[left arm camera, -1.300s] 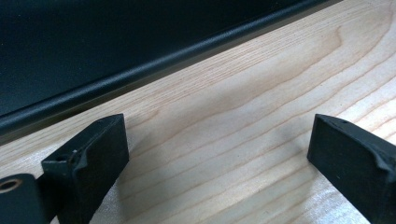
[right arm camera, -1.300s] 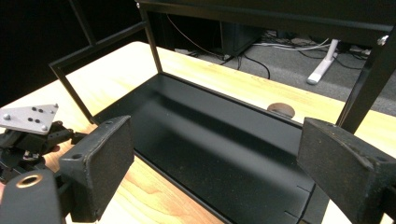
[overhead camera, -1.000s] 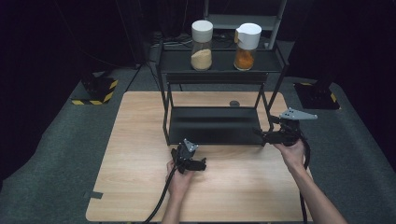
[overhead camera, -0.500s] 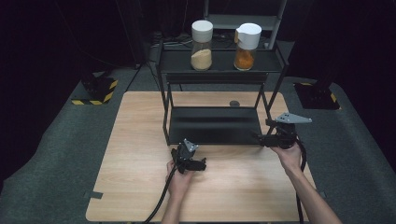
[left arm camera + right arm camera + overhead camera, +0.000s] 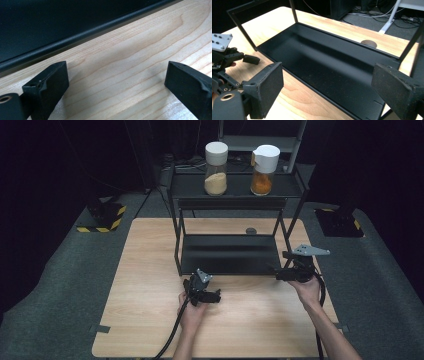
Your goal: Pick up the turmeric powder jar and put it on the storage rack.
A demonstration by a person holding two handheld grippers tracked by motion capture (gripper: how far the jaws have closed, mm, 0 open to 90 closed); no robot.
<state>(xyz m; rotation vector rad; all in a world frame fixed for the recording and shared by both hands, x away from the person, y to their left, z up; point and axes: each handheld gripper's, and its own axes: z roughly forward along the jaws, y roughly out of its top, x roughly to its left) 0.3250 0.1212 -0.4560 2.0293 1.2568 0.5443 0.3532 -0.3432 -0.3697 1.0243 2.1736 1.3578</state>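
The black two-tier metal rack (image 5: 235, 255) stands on the far half of the wooden table (image 5: 145, 285), its lower shelf (image 5: 329, 72) bare and its upper shelf carrying two white-capped jars. The jar of pale beige powder (image 5: 216, 162) stands on the left, the jar of orange powder (image 5: 263, 164) on the right, a small gap between them.

The right gripper (image 5: 280, 274) hangs just off the rack's front right corner, aimed leftward along the lower shelf's front edge. Its jaws have just been opening and stand wide apart with nothing between them; in the right gripper view they frame the shelf.

The left gripper (image 5: 216, 296) rests low over the table just in front of the rack, near the middle of its front edge. Its jaws are spread wide over bare wood, holding nothing, with the shelf's front rim (image 5: 75, 37) just beyond them.

A small dark round disc (image 5: 251, 230) lies on the table behind the rack.
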